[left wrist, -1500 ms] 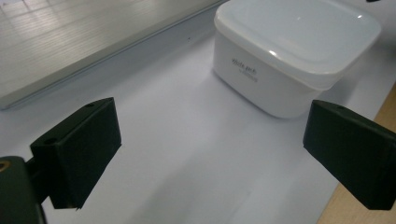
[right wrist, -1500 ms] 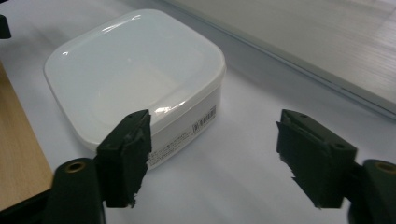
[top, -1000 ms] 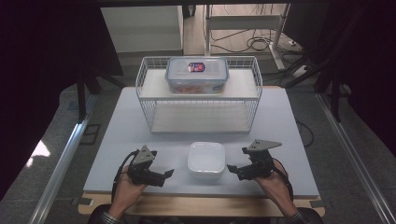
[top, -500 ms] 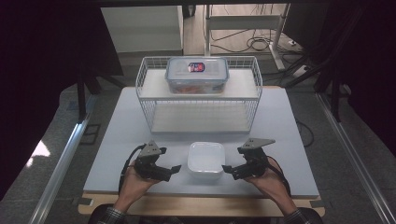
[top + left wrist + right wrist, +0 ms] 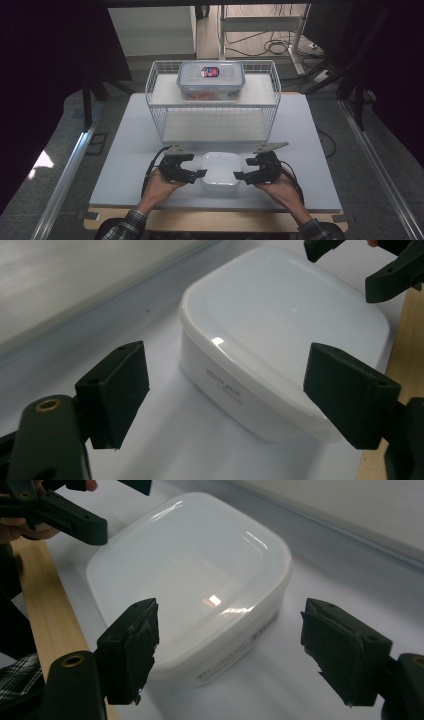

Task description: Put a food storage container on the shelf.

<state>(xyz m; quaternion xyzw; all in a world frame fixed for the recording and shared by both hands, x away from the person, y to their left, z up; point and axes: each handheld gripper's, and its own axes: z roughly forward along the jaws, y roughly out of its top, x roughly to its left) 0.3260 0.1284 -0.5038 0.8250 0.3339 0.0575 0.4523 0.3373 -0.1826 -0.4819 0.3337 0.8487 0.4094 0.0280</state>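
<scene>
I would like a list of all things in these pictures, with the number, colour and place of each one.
Table: one, pale grey, under everything.
Wire rack: one, white, at the table's far middle.
Lidded box: one, clear with a red and blue label, on the rack's upper shelf.
Small tub: one, white and closed, near the front edge between the claws.
Left claw: one, black, open, left of the tub.
Right claw: one, black, open, right of the tub.

White lidded plastic tub [image 5: 220, 168], closed, upright, flat on table [image 5: 130, 150] near front edge, btw both tongs
</scene>
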